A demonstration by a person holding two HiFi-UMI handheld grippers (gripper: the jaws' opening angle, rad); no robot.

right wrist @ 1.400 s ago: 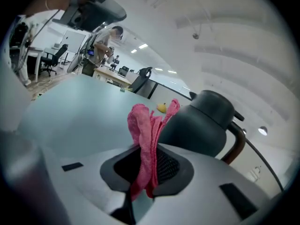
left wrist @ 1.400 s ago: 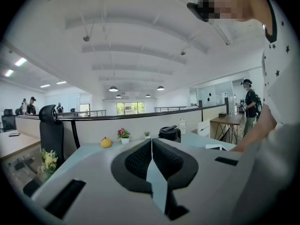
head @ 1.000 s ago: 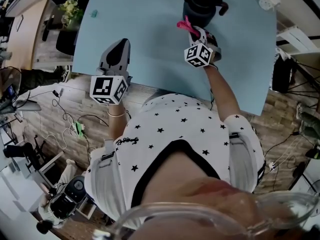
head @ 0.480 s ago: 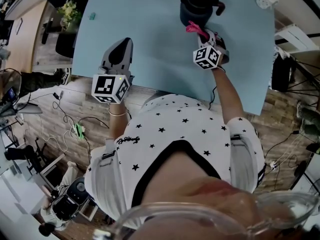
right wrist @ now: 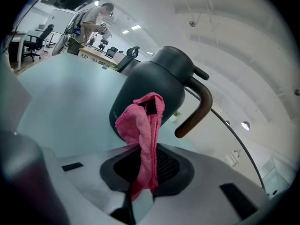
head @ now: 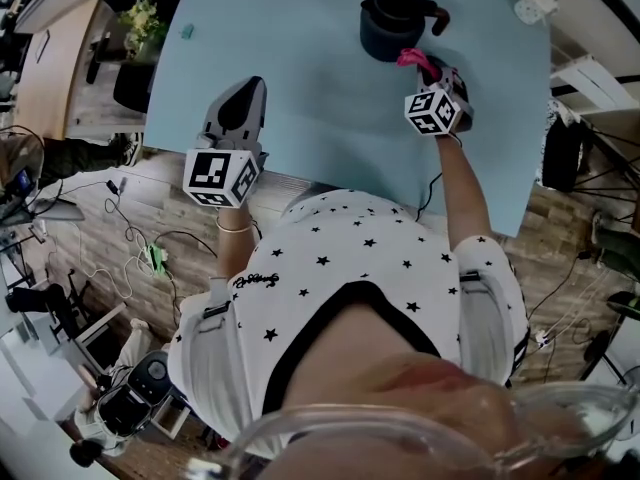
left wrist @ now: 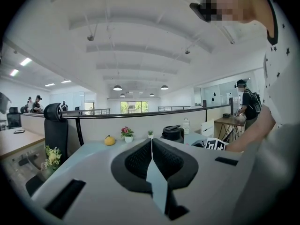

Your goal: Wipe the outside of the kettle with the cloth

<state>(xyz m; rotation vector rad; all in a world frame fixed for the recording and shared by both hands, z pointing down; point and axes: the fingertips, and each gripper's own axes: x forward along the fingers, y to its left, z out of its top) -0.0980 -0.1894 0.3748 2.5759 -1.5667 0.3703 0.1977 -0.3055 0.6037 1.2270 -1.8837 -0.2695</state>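
Your pale blue tabletop [head: 300, 68] stands in an open office with a plank floor. One dark kettle [head: 392, 20] sits at its 1 o'clock. Your right claw [right wrist: 145, 163] pinches one pink cloth [right wrist: 140, 125] at the kettle's 5 o'clock. At 8 o'clock, your left claw [left wrist: 151, 156] is pressed together, empty.

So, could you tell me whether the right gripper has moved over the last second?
Yes. In the head view the right gripper, shut on the pink cloth, has slid rightward along the kettle's near side, toward its handle.
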